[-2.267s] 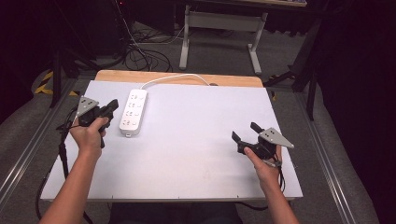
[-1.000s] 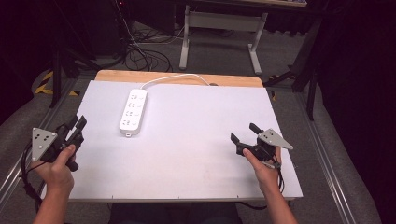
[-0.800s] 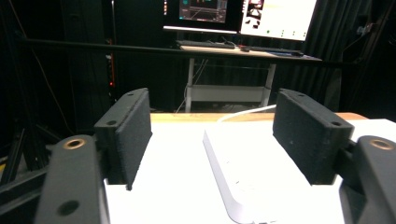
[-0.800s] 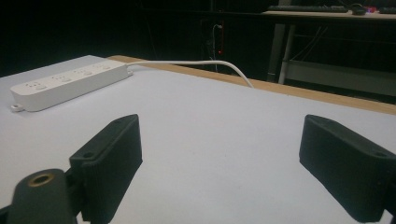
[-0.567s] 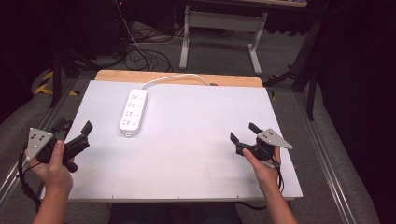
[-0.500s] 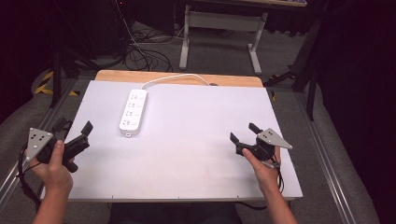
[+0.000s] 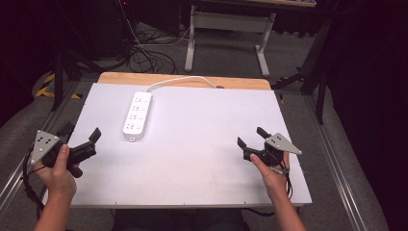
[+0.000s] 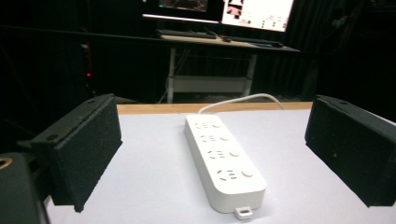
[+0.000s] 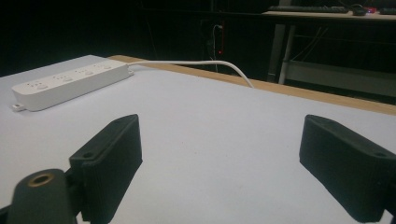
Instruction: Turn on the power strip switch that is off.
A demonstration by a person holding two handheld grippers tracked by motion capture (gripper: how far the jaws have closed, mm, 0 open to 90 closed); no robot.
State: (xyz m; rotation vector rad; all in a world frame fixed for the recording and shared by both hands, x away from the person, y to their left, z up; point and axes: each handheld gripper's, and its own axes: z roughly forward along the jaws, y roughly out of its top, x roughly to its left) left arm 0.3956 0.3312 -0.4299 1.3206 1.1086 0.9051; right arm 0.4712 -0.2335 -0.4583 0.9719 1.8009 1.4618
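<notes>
Two grippers sat apart on the white table (image 7: 192, 159): left gripper (image 7: 80, 138) and right gripper (image 7: 251, 137) (both jaws spread, empty), flanking a power strip (image 7: 137, 114).

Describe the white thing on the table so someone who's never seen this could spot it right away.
Start at the pale grey tabletop with a wooden strip along its far edge. On its far left part lies a long white plastic power strip, a white cable curving off its far end. Its row of sockets and round buttons is unmistakable.
</notes>
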